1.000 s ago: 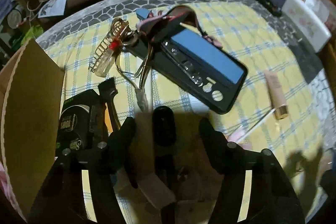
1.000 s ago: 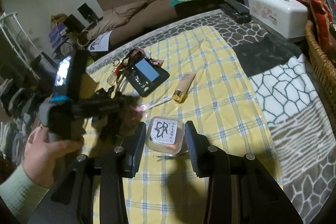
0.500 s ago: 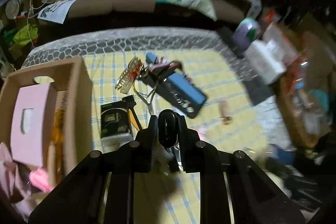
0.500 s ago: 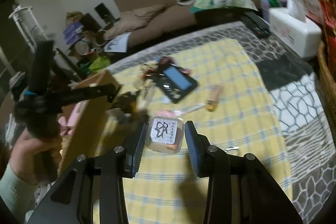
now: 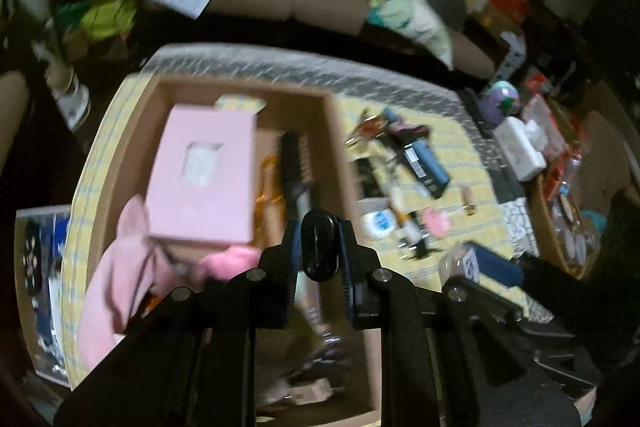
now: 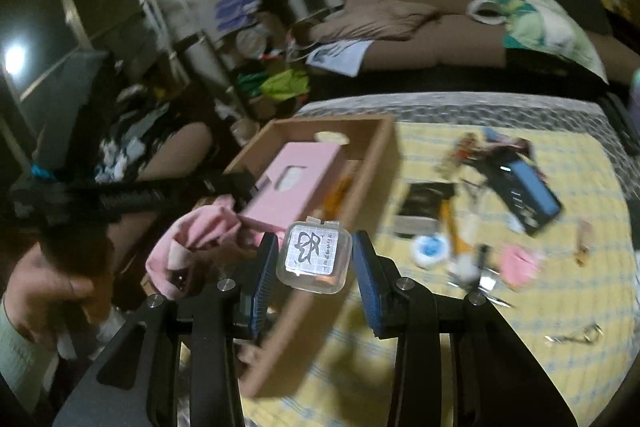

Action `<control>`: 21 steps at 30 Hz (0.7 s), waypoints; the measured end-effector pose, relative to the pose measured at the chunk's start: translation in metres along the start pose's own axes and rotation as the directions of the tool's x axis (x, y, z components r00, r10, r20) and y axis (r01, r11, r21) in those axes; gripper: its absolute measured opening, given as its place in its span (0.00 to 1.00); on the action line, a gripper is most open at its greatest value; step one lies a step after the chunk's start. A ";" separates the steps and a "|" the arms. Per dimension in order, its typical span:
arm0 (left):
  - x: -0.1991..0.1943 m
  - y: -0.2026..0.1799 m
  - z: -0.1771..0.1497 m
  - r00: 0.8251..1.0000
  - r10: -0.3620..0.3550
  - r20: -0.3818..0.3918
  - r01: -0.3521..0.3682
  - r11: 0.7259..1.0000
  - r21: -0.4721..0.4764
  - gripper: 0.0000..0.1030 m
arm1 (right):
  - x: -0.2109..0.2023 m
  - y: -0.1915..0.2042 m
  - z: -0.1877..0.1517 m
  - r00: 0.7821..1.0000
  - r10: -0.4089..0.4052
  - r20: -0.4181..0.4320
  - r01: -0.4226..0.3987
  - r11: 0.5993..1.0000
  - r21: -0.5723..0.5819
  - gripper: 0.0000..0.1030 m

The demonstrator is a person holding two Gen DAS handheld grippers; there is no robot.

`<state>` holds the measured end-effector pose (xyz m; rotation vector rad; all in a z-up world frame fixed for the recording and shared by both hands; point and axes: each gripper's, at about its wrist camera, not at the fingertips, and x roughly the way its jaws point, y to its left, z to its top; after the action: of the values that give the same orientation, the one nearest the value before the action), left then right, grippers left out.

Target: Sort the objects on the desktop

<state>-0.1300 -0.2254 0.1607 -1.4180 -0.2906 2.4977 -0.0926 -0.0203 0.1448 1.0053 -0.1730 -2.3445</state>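
Left gripper [image 5: 319,249] hangs over the open brown cardboard box [image 5: 340,155], jaws pinching a small black oblong object [image 5: 319,247]. Right gripper [image 6: 314,263] clamps a small clear plastic case [image 6: 314,257] above the box's near wall; its white grid label carries a black scrawl I can't read. Inside the box: one pink carton with a window [image 5: 202,183], one pink cloth [image 5: 120,275], one black comb [image 5: 294,167]. On the yellow checked bench [image 6: 560,307] lies one black-and-blue flat device [image 6: 528,195].
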 end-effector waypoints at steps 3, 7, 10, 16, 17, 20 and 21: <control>0.017 0.020 -0.013 0.999 -0.007 -0.045 0.005 0.999 -0.036 0.17 | 0.029 0.014 0.004 0.999 -0.023 -0.045 0.021 0.999 -0.044 0.38; 0.026 0.026 -0.030 0.995 -0.057 -0.080 0.053 0.997 -0.047 0.17 | 0.055 0.019 -0.003 0.992 -0.054 -0.110 0.046 0.997 -0.069 0.39; 0.026 0.026 -0.038 0.992 -0.094 -0.089 0.088 0.994 -0.066 0.40 | 0.057 0.012 -0.007 0.992 -0.044 -0.120 0.041 0.999 -0.032 0.41; 0.007 0.025 -0.035 0.993 -0.112 -0.039 0.107 0.989 -0.102 0.56 | 0.027 0.005 -0.003 0.997 -0.051 -0.065 0.052 0.998 0.019 0.49; 0.004 0.026 -0.034 0.993 -0.112 -0.033 0.108 0.988 -0.107 0.59 | 0.021 0.004 -0.003 0.997 -0.057 -0.056 0.059 0.998 0.017 0.51; -0.006 0.023 -0.033 0.994 -0.112 -0.017 0.110 0.988 -0.111 0.64 | -0.001 -0.003 -0.002 0.997 -0.078 -0.027 0.079 0.996 0.033 0.54; -0.009 0.020 -0.033 0.994 -0.111 -0.011 0.109 0.988 -0.108 0.67 | -0.010 -0.008 -0.003 0.996 -0.091 -0.016 0.092 0.995 0.043 0.59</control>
<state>-0.0995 -0.2462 0.1457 -1.4217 -0.4929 2.4118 -0.0884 -0.0072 0.1462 1.0709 -0.1763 -2.4253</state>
